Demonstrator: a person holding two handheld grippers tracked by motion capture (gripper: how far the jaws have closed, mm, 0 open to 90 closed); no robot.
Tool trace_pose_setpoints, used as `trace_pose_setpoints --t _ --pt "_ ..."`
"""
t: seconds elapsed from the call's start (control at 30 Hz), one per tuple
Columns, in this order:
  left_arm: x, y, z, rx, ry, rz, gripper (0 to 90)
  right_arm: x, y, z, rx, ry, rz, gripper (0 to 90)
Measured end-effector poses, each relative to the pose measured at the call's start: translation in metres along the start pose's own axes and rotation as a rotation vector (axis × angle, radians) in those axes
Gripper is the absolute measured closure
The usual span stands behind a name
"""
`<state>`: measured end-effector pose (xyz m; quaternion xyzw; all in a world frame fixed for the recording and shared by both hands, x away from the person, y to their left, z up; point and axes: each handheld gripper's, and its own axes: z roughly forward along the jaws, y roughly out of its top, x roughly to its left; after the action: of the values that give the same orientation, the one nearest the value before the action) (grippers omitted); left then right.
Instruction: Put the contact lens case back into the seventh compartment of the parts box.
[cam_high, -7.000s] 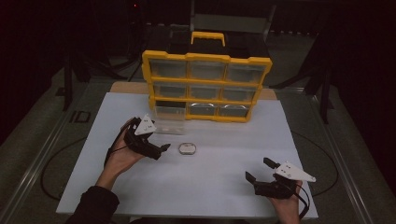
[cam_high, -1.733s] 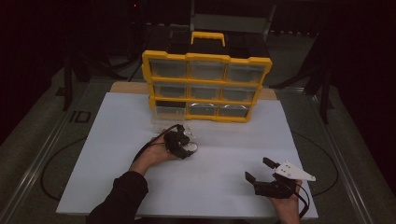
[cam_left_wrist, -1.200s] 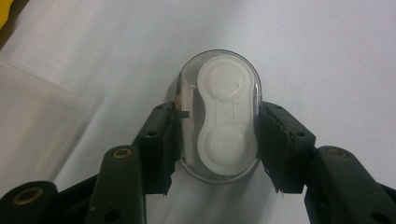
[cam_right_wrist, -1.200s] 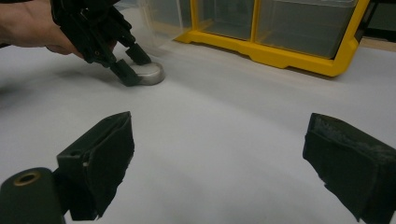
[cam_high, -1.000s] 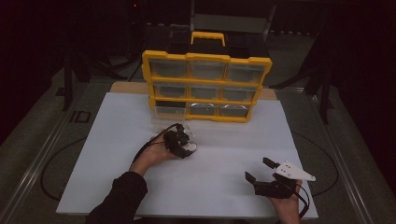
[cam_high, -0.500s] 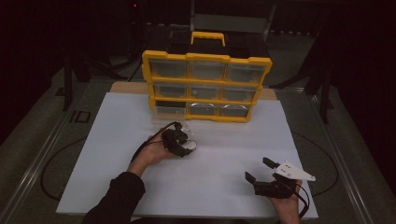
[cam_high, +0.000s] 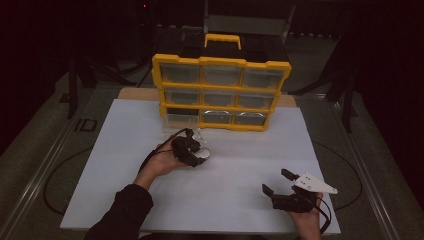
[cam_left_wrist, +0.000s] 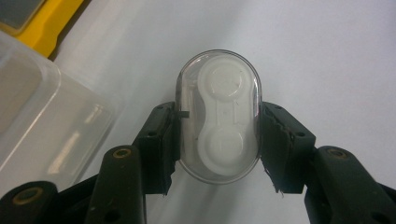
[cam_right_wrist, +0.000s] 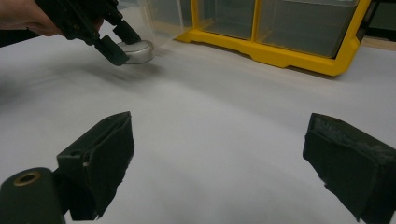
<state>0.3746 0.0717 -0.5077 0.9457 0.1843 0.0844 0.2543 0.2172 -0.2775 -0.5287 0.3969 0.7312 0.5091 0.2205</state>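
A small clear oval case (cam_left_wrist: 218, 116) with a white two-cup insert sits between the pads of my left gripper (cam_left_wrist: 218, 140), which is shut on its long sides. In the high view this left gripper (cam_high: 198, 153) holds the case (cam_high: 205, 154) low over the white sheet, just in front of a clear drawer (cam_high: 180, 119) pulled out of the yellow organizer (cam_high: 220, 92). My right gripper (cam_high: 279, 182) rests near the front right of the sheet, open and holding nothing. In the right gripper view its jaws (cam_right_wrist: 219, 149) stand wide apart, with the left gripper (cam_right_wrist: 116, 39) and case (cam_right_wrist: 139, 50) far off.
The yellow organizer with several clear drawers and a black handle stands at the back of the white sheet (cam_high: 235, 165). The pulled-out drawer (cam_left_wrist: 42, 116) lies close to the left of the held case. Dark floor surrounds the table.
Seven seconds ago the case lay loose on the sheet, right of my left gripper. That gripper has since moved onto it and closed on it. In the last second little has shifted.
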Motion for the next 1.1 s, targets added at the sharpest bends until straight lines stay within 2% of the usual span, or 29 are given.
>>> trace_pose_setpoints --t 1.1 --pt "-0.005 0.015 -0.029 -0.061 0.026 0.025 49.8 0.0 0.0 0.0 0.0 0.001 -0.002 8.4"
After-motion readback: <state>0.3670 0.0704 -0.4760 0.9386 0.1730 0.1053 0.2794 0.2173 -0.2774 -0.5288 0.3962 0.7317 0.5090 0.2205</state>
